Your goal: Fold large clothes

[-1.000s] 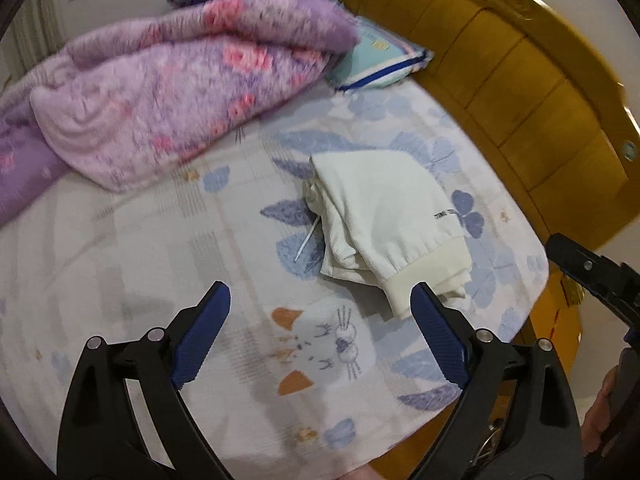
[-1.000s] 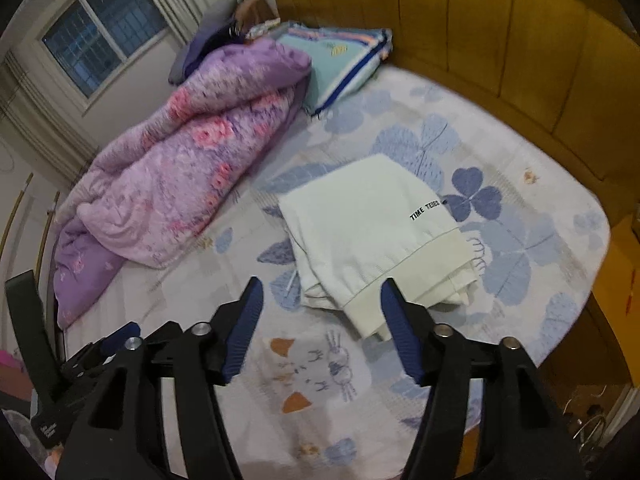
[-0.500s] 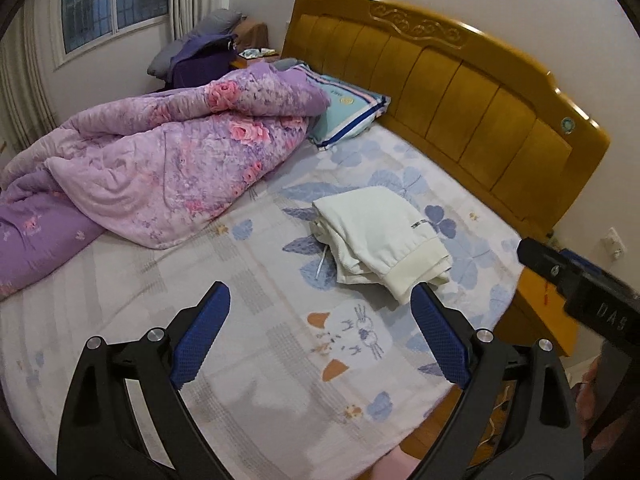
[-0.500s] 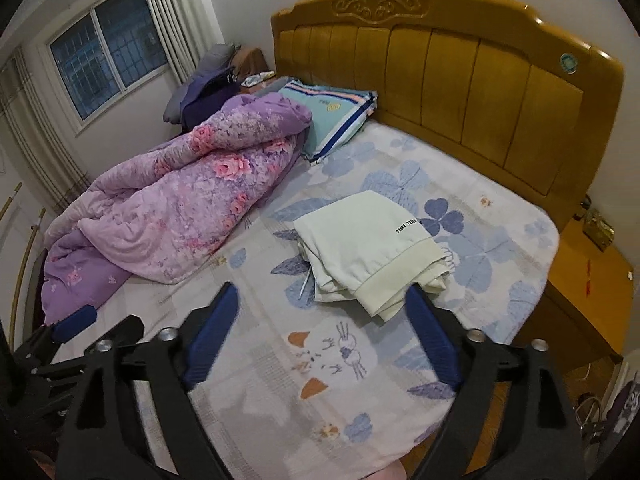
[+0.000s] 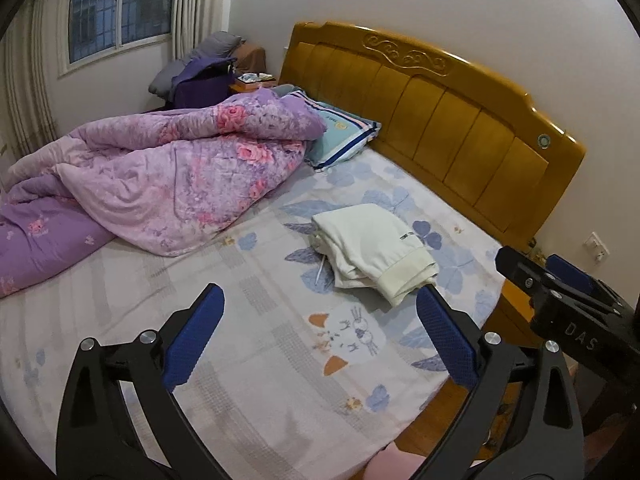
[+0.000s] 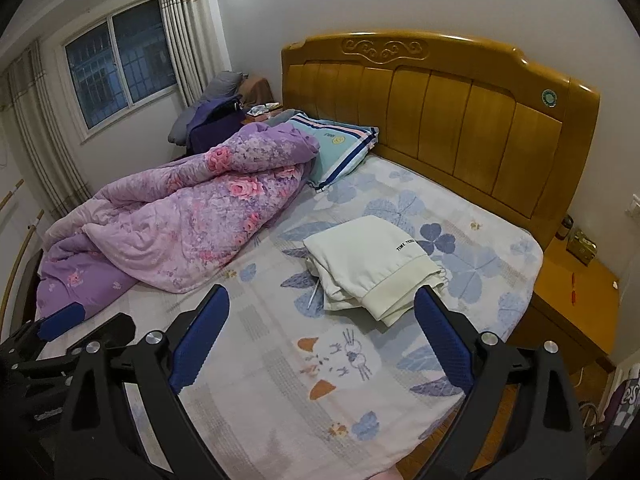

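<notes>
A cream-white garment (image 5: 372, 252) lies folded into a compact bundle on the bed sheet (image 5: 260, 344), near the headboard side; it also shows in the right wrist view (image 6: 372, 268), with a ribbed cuff and small black lettering. My left gripper (image 5: 320, 320) is open and empty, held high above the bed and well back from the garment. My right gripper (image 6: 324, 320) is open and empty too, likewise far back above the bed. The right gripper's body shows at the right edge of the left wrist view (image 5: 560, 304).
A purple floral quilt (image 6: 180, 216) is heaped on the left half of the bed. A striped teal pillow (image 6: 340, 144) lies by the wooden headboard (image 6: 440, 112). A wooden nightstand (image 6: 572, 292) stands to the right. A window (image 6: 120, 68) and clothes pile are at the back.
Both grippers have pulled up and back from the folded garment, so the whole bed and room now show. The right gripper's jaws have opened wider. The garment has not moved.
</notes>
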Demonstrator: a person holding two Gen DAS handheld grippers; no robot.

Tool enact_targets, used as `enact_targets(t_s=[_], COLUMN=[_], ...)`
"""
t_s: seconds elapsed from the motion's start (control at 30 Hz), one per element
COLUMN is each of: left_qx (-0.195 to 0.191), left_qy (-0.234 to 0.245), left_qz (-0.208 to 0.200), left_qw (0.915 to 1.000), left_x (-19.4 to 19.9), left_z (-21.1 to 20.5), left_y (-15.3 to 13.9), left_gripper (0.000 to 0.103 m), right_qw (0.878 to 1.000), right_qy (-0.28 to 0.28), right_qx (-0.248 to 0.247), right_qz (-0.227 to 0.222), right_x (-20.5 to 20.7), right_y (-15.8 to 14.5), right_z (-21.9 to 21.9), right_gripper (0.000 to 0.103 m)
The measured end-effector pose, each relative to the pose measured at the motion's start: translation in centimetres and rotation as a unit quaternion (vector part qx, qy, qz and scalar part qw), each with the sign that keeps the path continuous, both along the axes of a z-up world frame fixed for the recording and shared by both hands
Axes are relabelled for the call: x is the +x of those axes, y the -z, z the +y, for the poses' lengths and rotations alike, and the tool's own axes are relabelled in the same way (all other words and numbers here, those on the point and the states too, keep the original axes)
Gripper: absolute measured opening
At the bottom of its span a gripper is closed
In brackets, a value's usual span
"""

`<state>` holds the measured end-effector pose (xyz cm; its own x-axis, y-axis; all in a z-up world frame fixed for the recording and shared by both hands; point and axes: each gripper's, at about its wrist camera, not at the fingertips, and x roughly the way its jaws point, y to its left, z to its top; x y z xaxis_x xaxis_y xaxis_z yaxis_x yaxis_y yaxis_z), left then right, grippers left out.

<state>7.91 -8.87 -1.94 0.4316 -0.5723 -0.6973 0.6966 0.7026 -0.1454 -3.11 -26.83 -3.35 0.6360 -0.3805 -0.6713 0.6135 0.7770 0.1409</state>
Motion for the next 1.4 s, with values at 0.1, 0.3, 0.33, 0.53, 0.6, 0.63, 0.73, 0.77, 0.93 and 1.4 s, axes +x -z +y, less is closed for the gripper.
enact_targets(t_s=[0.1,0.3,0.33,0.53,0.6,0.63,0.73,0.77,0.93,1.4], left_qx=[0.003,0.016,0.019,0.023,0.026,0.026,0.033,0.047,0.060,0.067], left_qy=[-0.010,-0.027,-0.027,-0.035,-0.034,-0.036,-0.043,-0.048,-0.053,-0.051], left_qz=[0.001,0.012,0.016,0.025,0.024,0.024,0.018,0.014,0.028,0.027], left_qw=[0.9999,0.9994,0.9993,0.9988,0.9988,0.9987,0.9984,0.9977,0.9964,0.9961], left_x=[-0.1,0.3,0.3,0.6,0.6,0.7,0.7,0.8,1.2,1.4], left_z=[0.6,1.0,1.0,1.0,0.9,0.9,0.7,0.5,0.1,-0.4], left_y=[0.0,0.9,1.1,1.6,1.7,1.6,1.5,1.5,1.8,2.0], left_gripper=[0.097,0.097,0.097,0.097,0.097,0.097,0.097,0.097,0.097,0.097], right_qw=[1.000,1.000,1.000,1.000,1.000,1.000,1.000,1.000,0.999,0.999], right_qy=[-0.002,-0.009,-0.009,-0.013,-0.014,-0.014,-0.016,-0.017,-0.027,-0.027], right_qx=[-0.008,-0.011,-0.010,-0.013,-0.014,-0.015,-0.016,-0.015,-0.015,-0.006], right_qz=[0.004,0.014,0.015,0.017,0.017,0.016,0.014,0.012,0.011,0.034], right_x=[-0.2,-0.1,0.0,0.3,0.3,0.4,0.5,0.7,1.2,2.0], right_y=[0.1,0.9,0.9,1.0,1.0,1.0,0.9,0.9,1.0,1.7], right_z=[0.7,1.3,1.3,1.5,1.5,1.5,1.5,1.4,1.6,1.1], right_gripper=[0.090,0.090,0.090,0.090,0.090,0.090,0.090,0.090,0.090,0.090])
